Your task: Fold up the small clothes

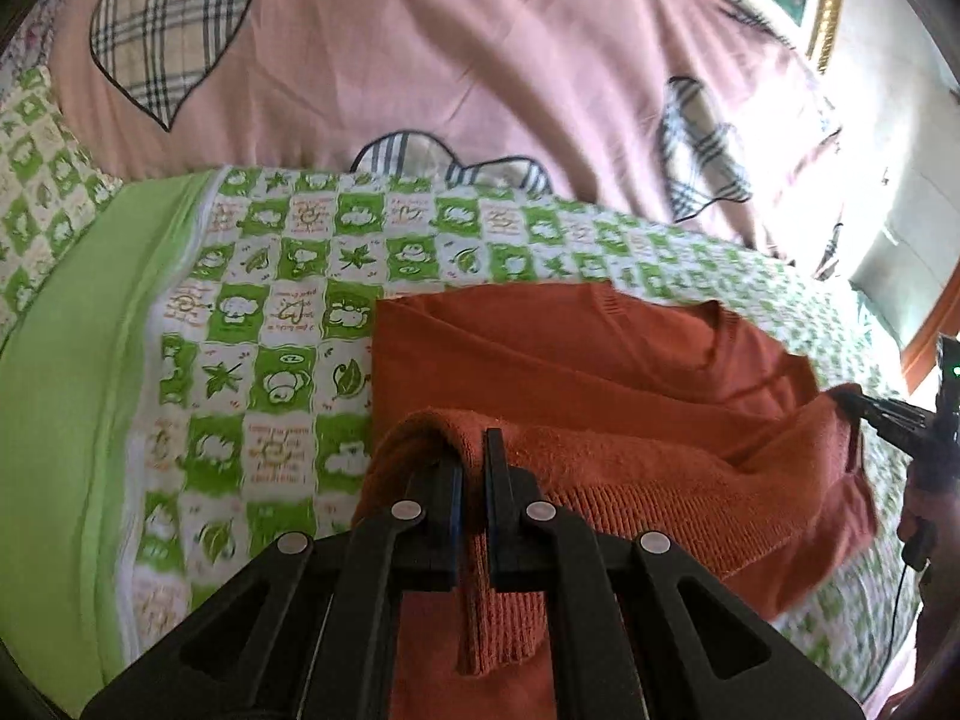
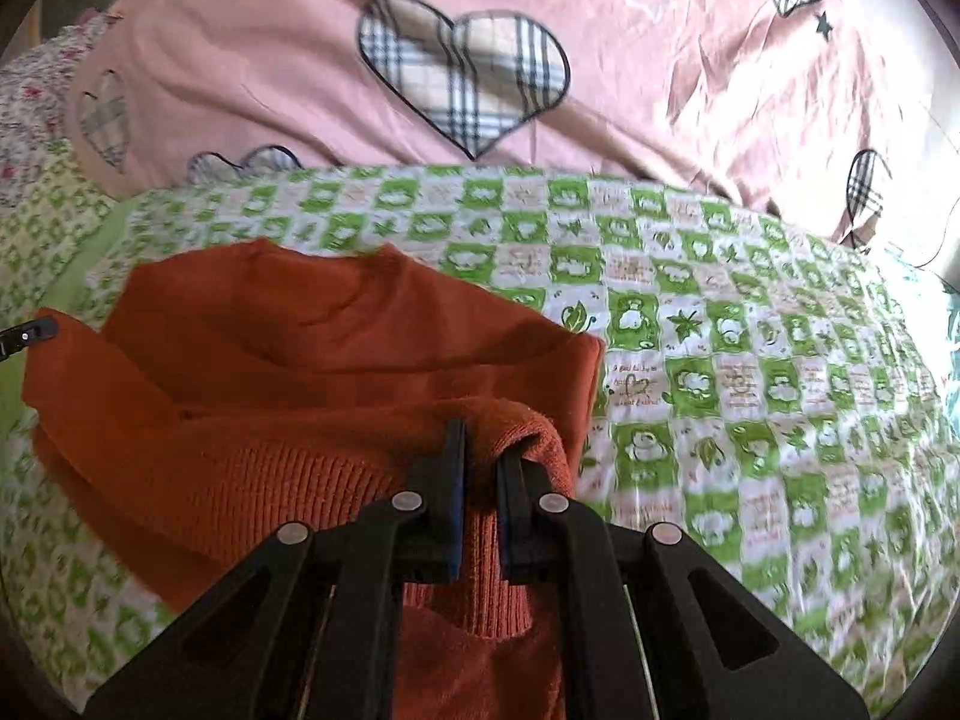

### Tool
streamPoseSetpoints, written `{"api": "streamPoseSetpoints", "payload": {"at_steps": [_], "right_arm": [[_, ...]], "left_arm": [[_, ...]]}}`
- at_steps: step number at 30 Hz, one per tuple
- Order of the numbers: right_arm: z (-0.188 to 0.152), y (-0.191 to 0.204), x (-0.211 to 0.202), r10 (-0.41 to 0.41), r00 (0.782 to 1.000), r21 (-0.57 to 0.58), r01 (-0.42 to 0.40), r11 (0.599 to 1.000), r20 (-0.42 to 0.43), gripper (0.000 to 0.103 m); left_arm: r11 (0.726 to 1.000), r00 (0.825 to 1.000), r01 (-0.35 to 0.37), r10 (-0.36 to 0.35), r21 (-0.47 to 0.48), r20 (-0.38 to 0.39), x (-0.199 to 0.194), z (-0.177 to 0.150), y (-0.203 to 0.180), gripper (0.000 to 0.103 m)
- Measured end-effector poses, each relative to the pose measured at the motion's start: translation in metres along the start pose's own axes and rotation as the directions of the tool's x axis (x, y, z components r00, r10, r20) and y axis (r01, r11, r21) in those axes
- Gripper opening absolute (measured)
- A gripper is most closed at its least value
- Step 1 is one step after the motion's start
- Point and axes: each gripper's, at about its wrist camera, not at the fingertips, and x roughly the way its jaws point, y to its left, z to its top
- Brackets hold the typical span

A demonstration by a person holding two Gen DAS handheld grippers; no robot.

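A rust-orange knit sweater [image 1: 600, 372] lies on a green-and-white checked bedsheet [image 1: 270, 276], its neckline toward the far side. My left gripper [image 1: 474, 450] is shut on the ribbed hem at the sweater's left corner, lifted above the body. My right gripper [image 2: 480, 438] is shut on the hem at the right corner of the sweater [image 2: 300, 360], the fabric bunched over its fingers. The hem stretches between both grippers over the lower half of the garment. In the left wrist view the right gripper [image 1: 864, 408] shows at the far right edge, pinching orange cloth.
A pink quilt [image 1: 450, 60] with plaid hearts is heaped behind the sweater. The checked sheet [image 2: 750, 360] spreads wide to the right. A plain green band [image 1: 72, 360] runs along the left. A gold-framed picture [image 1: 828, 0] and a window sit at far right.
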Motion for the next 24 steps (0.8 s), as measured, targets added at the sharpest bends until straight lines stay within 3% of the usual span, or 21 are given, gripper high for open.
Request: {"api": "streamPoseSetpoints", "payload": {"at_steps": [6,9,10,13,16,21,24], "right_arm": [[-0.005,-0.007,0.040,0.018,0.997,0.040,-0.015,0.999,-0.077,0.013],[-0.005,-0.013,0.032,0.044,0.996,0.064,-0.039,0.997,-0.073,0.015],[-0.005,-0.015,0.022,0.034,0.998,0.063,-0.030,0.998,-0.059,0.019],[-0.010,-0.015,-0.010,-0.029,1.000,0.029,0.029,0.999,0.000,0.053],[-0.019,0.001,-0.032,0.058,0.998,-0.050,-0.057,0.997,0.012,0.053],[-0.046,0.065,-0.016,0.239,0.962,-0.216,-0.262,0.940,-0.130,0.052],[-0.053,0.091,0.009,0.228,0.954,-0.291,-0.279,0.915,-0.197,0.051]], "left_arm": [[0.998,0.996,-0.045,0.042,-0.041,-0.075,0.043,0.005,0.019,0.006],[0.998,0.994,-0.068,0.068,0.005,-0.085,0.033,-0.001,0.014,0.013],[0.995,0.992,-0.089,0.092,0.043,-0.081,0.025,-0.005,0.009,0.015],[0.968,0.984,-0.137,0.157,0.209,-0.080,0.000,-0.030,-0.014,0.022],[0.943,0.985,-0.096,0.137,0.319,-0.109,-0.014,-0.060,-0.039,0.022],[0.920,0.979,-0.025,0.102,0.390,-0.178,0.008,-0.077,-0.074,0.022],[0.912,0.977,-0.018,0.104,0.410,-0.188,0.025,-0.069,-0.084,0.023]]}}
